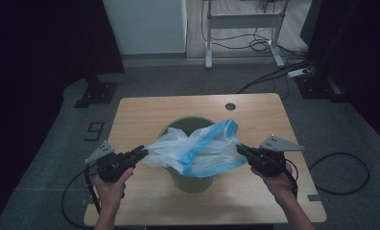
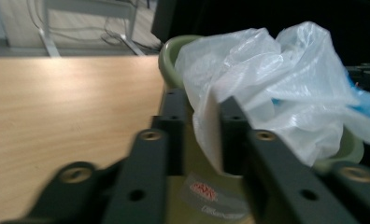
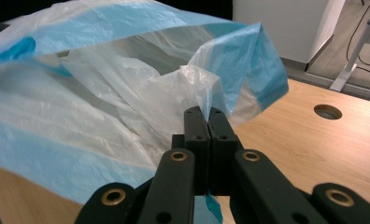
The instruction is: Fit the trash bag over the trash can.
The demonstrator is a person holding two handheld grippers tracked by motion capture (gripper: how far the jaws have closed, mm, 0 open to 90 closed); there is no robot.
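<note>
My left claw point(image 1: 143, 152) and right claw point(image 1: 239, 149) each pinch the bag point(image 1: 197, 148) stretched over the bin point(image 1: 193, 182), left grip seemingly looser

Plastic bag point(image 1: 200, 146): translucent white, blue bands, crumpled, stretched across mouth of green bin point(image 1: 190, 181); bin upright, mid-bench.

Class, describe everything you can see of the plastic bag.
The bag is thin, crinkled, translucent white plastic with blue bands. It hangs stretched over the green bin on the table, its mouth partly open. The left gripper has one edge between its jaws; the right gripper is shut on the opposite edge.
</note>
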